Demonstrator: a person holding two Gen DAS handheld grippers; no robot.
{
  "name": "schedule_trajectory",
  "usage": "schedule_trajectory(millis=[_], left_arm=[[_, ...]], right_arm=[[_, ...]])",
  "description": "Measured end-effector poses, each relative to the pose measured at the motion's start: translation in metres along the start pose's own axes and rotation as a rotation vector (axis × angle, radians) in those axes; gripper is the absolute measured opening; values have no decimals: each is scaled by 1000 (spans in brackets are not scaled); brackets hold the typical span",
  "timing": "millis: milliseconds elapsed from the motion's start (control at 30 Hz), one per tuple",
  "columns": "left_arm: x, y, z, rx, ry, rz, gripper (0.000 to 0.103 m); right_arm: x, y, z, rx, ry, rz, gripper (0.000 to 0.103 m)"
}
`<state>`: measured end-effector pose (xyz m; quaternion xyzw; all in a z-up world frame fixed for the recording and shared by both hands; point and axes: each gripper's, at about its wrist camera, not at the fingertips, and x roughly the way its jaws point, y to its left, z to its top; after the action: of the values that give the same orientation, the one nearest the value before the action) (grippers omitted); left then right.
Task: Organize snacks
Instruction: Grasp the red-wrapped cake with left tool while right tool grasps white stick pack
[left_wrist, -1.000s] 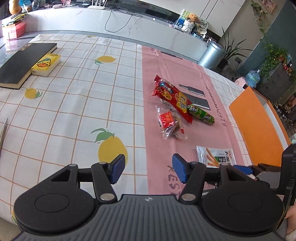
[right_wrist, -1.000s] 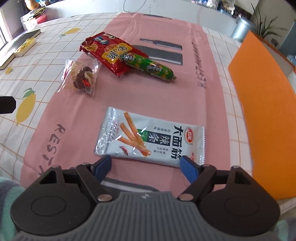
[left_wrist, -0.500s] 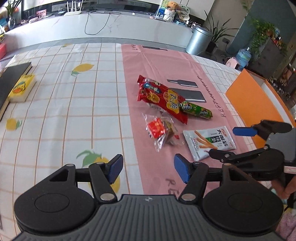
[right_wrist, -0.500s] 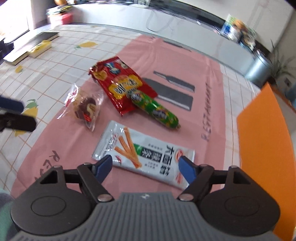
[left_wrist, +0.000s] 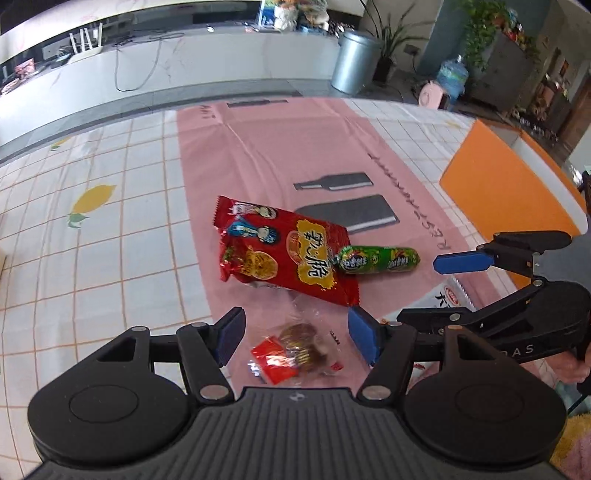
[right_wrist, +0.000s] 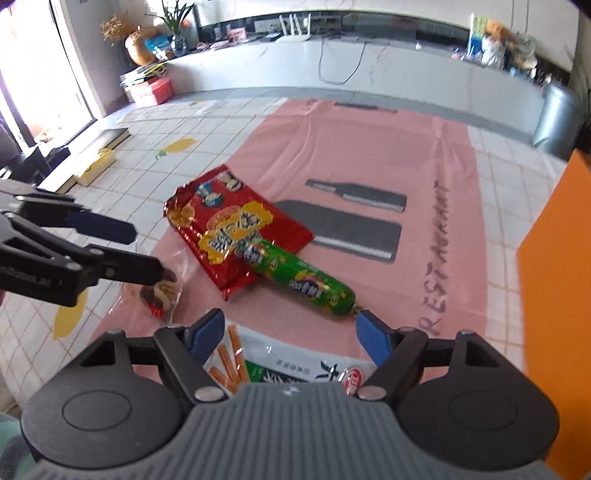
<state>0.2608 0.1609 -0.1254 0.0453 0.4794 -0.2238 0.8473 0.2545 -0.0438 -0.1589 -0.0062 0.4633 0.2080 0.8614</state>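
On my table (left_wrist: 110, 258), a pink mat (left_wrist: 280, 155) fills mid-frame; both my left claw (left_wrist: 295, 332) and right claw (right_wrist: 291, 334) gape wide, empty.

The red packet (left_wrist: 286, 254) lies flat on the pink mat (left_wrist: 280, 155), near its middle. A green sausage (left_wrist: 378, 259) lies on its side just right of the packet, one end resting on its edge. Just nearer than the packet lies a clear bag (left_wrist: 295, 350) of small sweets. Right of that, beyond the sausage, lies a flat white packet (right_wrist: 280, 365) printed with orange sticks.
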Motion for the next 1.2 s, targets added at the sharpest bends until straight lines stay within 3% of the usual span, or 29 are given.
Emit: schedule_trajectory(millis=[267, 400, 567, 767, 1033, 1200], left_arm=[[5, -22, -13, 3, 135, 28, 75], [6, -33, -19, -14, 141, 101, 75], [0, -29, -17, -159, 111, 175, 75], [2, -23, -15, -186, 125, 172, 76], [12, -23, -16, -184, 82, 135, 75], [15, -18, -18, -205, 72, 104, 70]], right_arm=[[-12, -17, -30, 29, 72, 88, 76], [-25, -15, -47, 5, 62, 104, 76], [-34, -13, -50, -11, 34, 186, 76], [-26, 5, -42, -122, -12, 128, 76], [-11, 14, -39, -156, -28, 74, 74], [-5, 20, -40, -170, -1, 46, 70]])
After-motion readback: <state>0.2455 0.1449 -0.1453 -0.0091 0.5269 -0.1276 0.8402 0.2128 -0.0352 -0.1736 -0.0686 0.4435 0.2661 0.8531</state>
